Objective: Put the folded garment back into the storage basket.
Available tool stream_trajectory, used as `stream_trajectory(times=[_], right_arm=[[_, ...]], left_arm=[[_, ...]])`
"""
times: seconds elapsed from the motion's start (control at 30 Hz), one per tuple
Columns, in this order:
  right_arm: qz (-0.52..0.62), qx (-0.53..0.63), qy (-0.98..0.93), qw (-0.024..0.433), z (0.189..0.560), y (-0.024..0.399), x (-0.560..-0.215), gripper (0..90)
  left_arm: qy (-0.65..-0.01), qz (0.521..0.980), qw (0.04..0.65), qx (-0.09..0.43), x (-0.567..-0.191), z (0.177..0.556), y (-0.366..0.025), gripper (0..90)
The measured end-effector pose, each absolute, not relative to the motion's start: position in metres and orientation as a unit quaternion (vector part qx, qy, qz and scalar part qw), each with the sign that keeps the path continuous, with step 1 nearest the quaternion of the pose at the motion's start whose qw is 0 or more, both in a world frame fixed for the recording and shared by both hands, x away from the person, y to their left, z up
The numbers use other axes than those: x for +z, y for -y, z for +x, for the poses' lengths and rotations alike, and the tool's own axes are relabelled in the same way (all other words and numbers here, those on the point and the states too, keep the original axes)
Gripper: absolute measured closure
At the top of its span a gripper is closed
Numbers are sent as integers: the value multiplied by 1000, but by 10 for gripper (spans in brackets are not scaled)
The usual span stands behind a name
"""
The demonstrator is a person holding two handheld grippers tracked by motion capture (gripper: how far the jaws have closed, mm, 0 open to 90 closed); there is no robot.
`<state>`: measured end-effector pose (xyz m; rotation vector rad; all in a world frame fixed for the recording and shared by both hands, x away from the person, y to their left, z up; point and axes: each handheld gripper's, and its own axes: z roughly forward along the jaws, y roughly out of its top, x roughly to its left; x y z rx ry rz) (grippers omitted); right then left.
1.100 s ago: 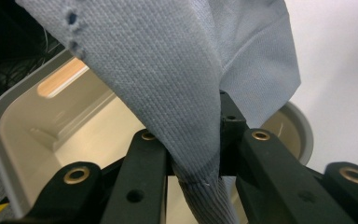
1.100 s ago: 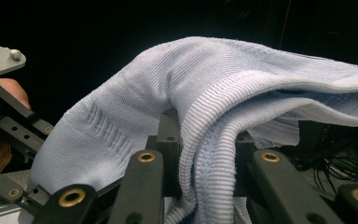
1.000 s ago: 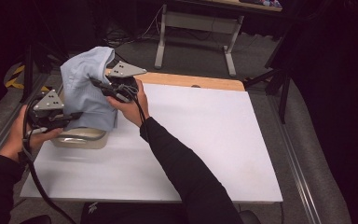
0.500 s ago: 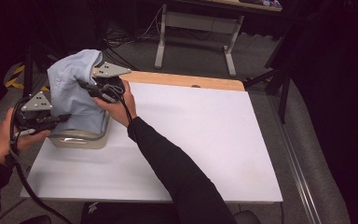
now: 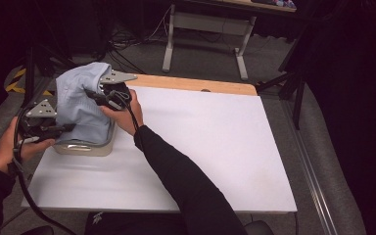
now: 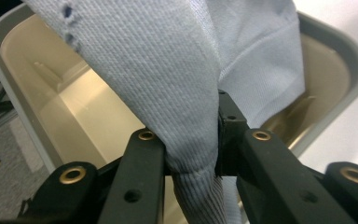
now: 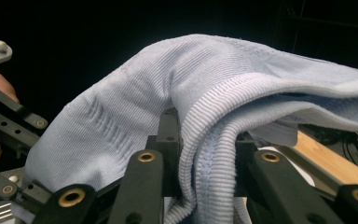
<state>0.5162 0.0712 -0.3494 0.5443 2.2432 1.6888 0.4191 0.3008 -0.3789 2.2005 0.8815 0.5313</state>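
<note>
A light blue knit garment (image 5: 81, 105) hangs bunched over a beige bin with a grey rim (image 5: 85, 147) at the table's left end. Its lower part reaches down into the bin. My left gripper (image 5: 66, 128) comes in from the left and is shut on a fold of the garment (image 6: 177, 70), just above the bin's rim (image 6: 349, 51); the jaws (image 6: 191, 135) pinch the cloth tight. My right gripper (image 5: 90, 93) holds the garment's upper right side, shut (image 7: 205, 140) on a ribbed hem of the garment (image 7: 168, 84).
The bin stands on a white tabletop (image 5: 200, 147) with a wooden strip (image 5: 191, 84) along its far edge. The tabletop stretches to the right of the bin. Behind the table are a desk frame (image 5: 205, 24) and floor cables.
Both hands have moved left and a little down with the garment, and it now sits lower over the bin.
</note>
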Motion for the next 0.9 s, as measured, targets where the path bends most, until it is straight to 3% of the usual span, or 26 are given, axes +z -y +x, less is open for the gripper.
stream_trajectory(times=[0.2, 0.4, 0.67, 0.9], right_arm=[[202, 574, -782, 134, 522, -67, -362, 735], [201, 565, -789, 134, 524, -69, -367, 735], [200, 558, -795, 126, 523, -72, -375, 735], [208, 559, -795, 112, 525, -68, -381, 735]], left_arm=[[-358, 846, 337, 206, -389, 426, -299, 702], [-360, 853, 328, 187, -401, 434, -295, 703], [-356, 853, 325, 199, -404, 425, -298, 670], [-357, 851, 321, 211, -405, 423, -295, 584]])
